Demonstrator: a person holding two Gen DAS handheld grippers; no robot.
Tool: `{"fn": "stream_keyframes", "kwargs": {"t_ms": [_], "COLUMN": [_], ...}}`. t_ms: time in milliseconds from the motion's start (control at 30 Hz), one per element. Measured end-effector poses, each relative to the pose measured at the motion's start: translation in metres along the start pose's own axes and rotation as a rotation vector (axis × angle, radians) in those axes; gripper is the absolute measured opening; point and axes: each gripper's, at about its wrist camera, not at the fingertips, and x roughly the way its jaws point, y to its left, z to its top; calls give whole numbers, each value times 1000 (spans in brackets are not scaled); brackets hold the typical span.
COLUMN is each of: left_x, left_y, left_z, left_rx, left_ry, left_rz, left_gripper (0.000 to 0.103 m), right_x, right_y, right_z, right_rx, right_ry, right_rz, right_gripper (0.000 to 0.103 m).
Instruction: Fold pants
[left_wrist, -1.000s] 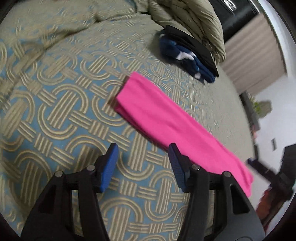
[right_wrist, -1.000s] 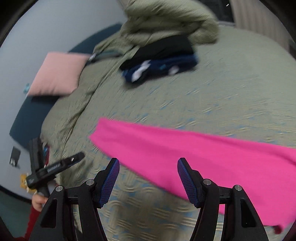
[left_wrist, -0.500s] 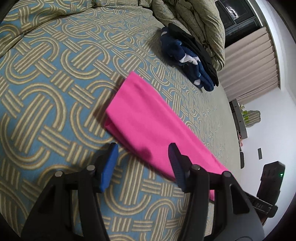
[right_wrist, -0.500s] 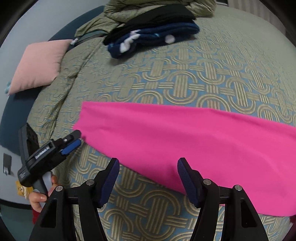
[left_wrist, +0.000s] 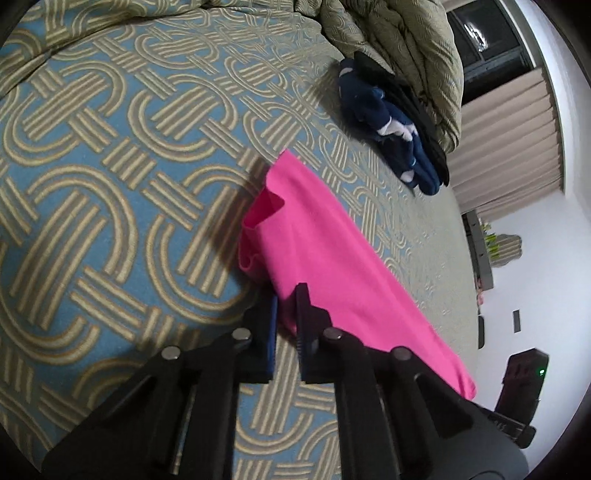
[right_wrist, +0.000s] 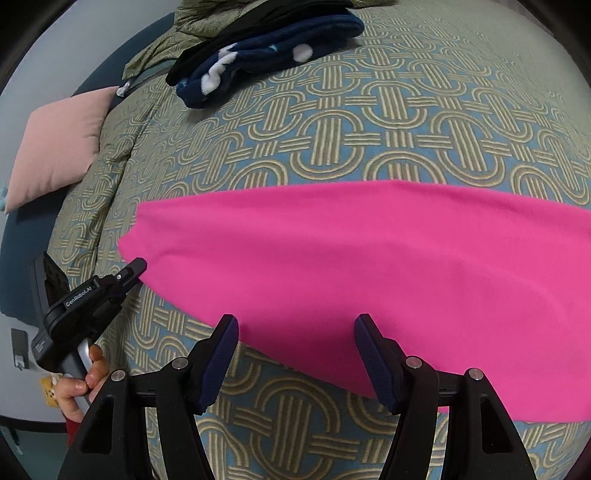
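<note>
Left gripper (left_wrist: 286, 295) now pinching pants (left_wrist: 332, 273) corner

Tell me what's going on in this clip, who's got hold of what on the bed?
A person is folding pink pants laid in a long strip on a patterned bedspread. The left gripper has closed on the pants' edge near one end, where the fabric bunches up. The right gripper is open at the near edge, farther along, gripping nothing yet. A pile of dark clothes lies apart, farther up the bed.

Even indoor light; soft shadow left of my closed jaws, heavy fisheye warp and dark corners.
</note>
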Motion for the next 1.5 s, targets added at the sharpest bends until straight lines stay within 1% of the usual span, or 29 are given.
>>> {"fn": "stream_keyframes", "kwargs": {"t_ms": [67,200,300,400,500,600,667,700,733,800,833,867,900,933,967,1033,1100,1133,1167,1233,1300,1367,1500], "left_x": [-1,-6,-10,-15,-17,-13,-5,-3,-3,-6,-9,-12,-17,-20,-23,-30,-32,-29,-26,-16,-10,-4,6], "left_y": [-4,-22,-37,-60,-89,-129,-156,-163,-166,-161,-152,-140,-119,-104,-88,-53,-34,-28,-25,-21,-23,-25,-28], "left_z": [-1,0,1,0,-6,-18,-28,-33,-35,-37,-34,-31,-25,-22,-18,-11,-8,-6,-7,-7,-8,-5,5], "left_rx": [16,76,109,159,223,322,379,390,395,382,352,313,255,213,166,67,20,6,0,-9,-5,1,-17], "left_ry": [-8,-33,-49,-64,-67,-59,-17,-1,1,-19,-31,-39,-44,-47,-50,-52,-50,-36,-26,-7,-6,-18,-28], "left_rz": [13,55,68,72,59,38,0,-10,-2,46,71,90,118,139,168,200,202,190,182,181,188,185,164], "left_gripper": [7,6,6,6,4,4,4,4,4,4,5,8,11,16,18,18,19,26,38,48,48,52,52], "right_x": [0,-3,-10,-19,-31,-44,-51,-55,-59,-65,-67,-69,-70,-70,-69,-67,-63,-61,-59,-56,-55,-56,-56], "right_y": [-3,-11,-20,-32,-48,-68,-81,-89,-97,-109,-116,-119,-122,-125,-127,-126,-118,-113,-108,-100,-92,-87,-87], "right_z": [0,-1,-3,-6,-9,-13,-17,-20,-23,-29,-32,-34,-35,-36,-36,-36,-33,-32,-31,-29,-29,-29,-28], "right_rx": [8,30,44,73,109,145,168,185,204,234,250,259,266,272,276,272,255,243,233,215,191,174,176], "right_ry": [0,-8,-23,-46,-77,-108,-126,-135,-144,-160,-165,-167,-168,-166,-163,-157,-147,-141,-135,-123,-115,-114,-106], "right_rz": [5,25,43,63,83,96,98,97,99,107,111,113,114,116,119,125,121,119,118,116,103,86,65], "right_gripper": [66,66,66,66,66,66,66,66,66,66,66,66,66,66,66,66,66,66,66,66,66,66,66]}}
